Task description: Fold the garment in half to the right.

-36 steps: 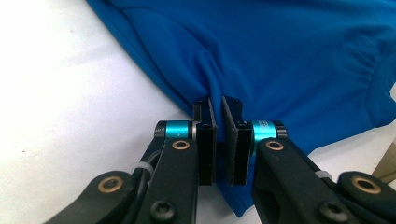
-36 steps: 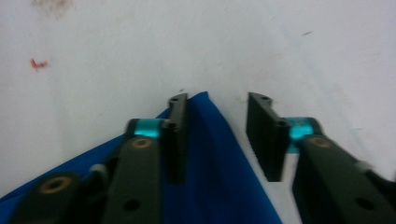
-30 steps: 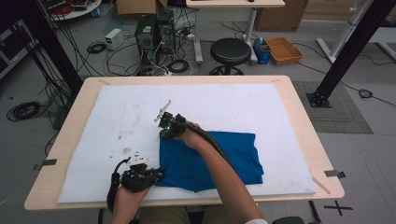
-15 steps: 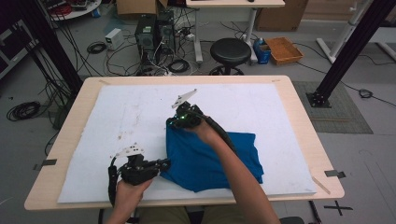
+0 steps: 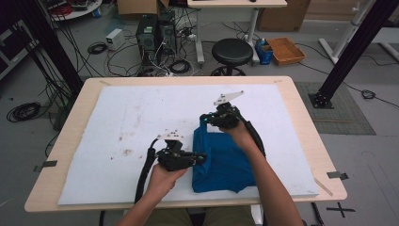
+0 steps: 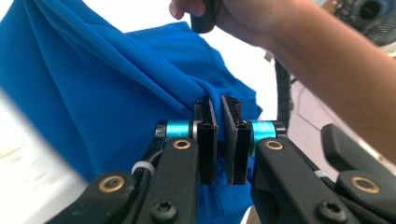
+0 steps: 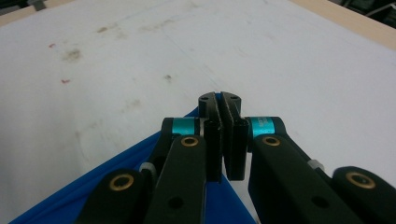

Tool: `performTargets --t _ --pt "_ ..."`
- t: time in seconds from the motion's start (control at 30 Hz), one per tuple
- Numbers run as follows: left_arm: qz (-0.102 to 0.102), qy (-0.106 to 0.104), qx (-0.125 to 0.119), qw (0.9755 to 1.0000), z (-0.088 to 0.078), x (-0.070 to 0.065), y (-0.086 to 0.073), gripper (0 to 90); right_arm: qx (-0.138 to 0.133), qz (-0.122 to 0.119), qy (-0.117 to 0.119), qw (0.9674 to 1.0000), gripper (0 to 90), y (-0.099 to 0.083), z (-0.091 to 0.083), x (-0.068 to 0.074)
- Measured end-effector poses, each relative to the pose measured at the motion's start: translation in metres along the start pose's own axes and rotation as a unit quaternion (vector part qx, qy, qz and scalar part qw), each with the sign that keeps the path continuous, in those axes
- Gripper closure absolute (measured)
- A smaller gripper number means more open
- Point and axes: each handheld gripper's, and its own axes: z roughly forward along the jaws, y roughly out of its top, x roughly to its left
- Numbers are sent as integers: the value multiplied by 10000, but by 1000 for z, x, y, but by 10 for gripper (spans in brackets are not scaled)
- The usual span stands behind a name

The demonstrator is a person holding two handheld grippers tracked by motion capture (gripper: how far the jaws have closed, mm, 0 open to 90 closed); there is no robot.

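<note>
Two grippers fold a blue cloth [image 5: 226, 162] across a white mat [image 5: 117, 122] on the desk [image 5: 301, 117]. The left gripper [image 5: 201, 159] is clamped on the cloth's left edge at the near side; in the left gripper view its jaws pinch a gathered ridge of blue fabric [image 6: 116, 93] that runs taut from the pads up and away to the left. The right gripper [image 5: 205, 118] is clamped on the far left corner, and in the right gripper view the cloth [image 7: 93, 186] comes to a point between its closed jaws above the bare mat [image 7: 140, 56].

The held edge runs roughly from the near side to the far side, from one gripper to the other, with the body of the cloth lying to the right of both grippers. The free part rests on the right half of the mat, under the person's right forearm [image 5: 268, 179]. Any further carry would seem to take that edge on to the right over the cloth below.

Compared with a second earlier, both grippers have shifted to the right and lifted slightly. The cloth, then spread wide across the mat, now lies doubled into a narrower, taller shape. The stained left part of the mat is more exposed.
</note>
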Motion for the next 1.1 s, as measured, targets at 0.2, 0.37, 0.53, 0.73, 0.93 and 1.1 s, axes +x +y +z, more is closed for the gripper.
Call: performTargets --t 0.2,0.37,0.53,0.73,0.93,1.1 --pt "33 -255 269 9993 36 -10 11 850 -108 213 -224 9995 884 -26 -31 -17" --pt "68 -415 480 9980 67 -18 19 849 -169 377 -441 9982 884 -44 -54 -29" --pt "163 -488 711 9961 95 -26 24 848 -92 483 -687 9964 884 -62 -70 -37" --pt "229 -529 884 9944 122 -36 29 848 -100 695 -957 9929 883 -84 -90 -45" --pt "336 -485 920 9940 146 -39 30 843 -63 861 -1215 9888 883 -100 -103 -52" --pt "544 -210 486 9971 126 -30 36 634 -5 1059 -1505 9829 654 -109 -110 -53"
